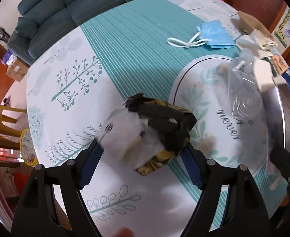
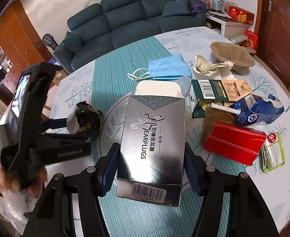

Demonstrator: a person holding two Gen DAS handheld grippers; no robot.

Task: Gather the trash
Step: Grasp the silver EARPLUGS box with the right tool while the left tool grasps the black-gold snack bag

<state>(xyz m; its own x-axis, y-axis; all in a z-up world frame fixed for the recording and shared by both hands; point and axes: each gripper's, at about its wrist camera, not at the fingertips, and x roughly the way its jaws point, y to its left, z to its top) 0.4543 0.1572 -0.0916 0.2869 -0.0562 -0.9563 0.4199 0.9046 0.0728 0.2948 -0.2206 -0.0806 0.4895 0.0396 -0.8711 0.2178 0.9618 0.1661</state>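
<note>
Trash covers the far right of the round surface (image 2: 243, 45): a blue face mask (image 2: 168, 68), a crumpled white tissue (image 2: 208, 66), a brown pulp tray (image 2: 233, 56), a green and tan carton (image 2: 220, 90), a blue and white wrapper (image 2: 259, 108), a red box (image 2: 233, 144) and a green-edged packet (image 2: 273, 154).

The right gripper (image 2: 150, 158) has its jaws clamped on a silver earplug box (image 2: 152, 138), pads pressed to both long sides, the box's white end flap open and pointing away from the camera. It is held above the printed plate (image 2: 109, 122) at the middle of the surface.

The left gripper (image 1: 143, 154) points steeply down with its jaws apart around a crumpled black and yellow wrapper (image 1: 164, 126), whose white lining shows. The wrapper lies on the surface just beside the plate's rim; motion blur makes it hard to say whether either pad touches it, but they do not appear to press. A clear plastic bag (image 1: 243, 90) hangs blurred at the right of the left wrist view. A dark blue sofa (image 2: 129, 21) stands behind.
</note>
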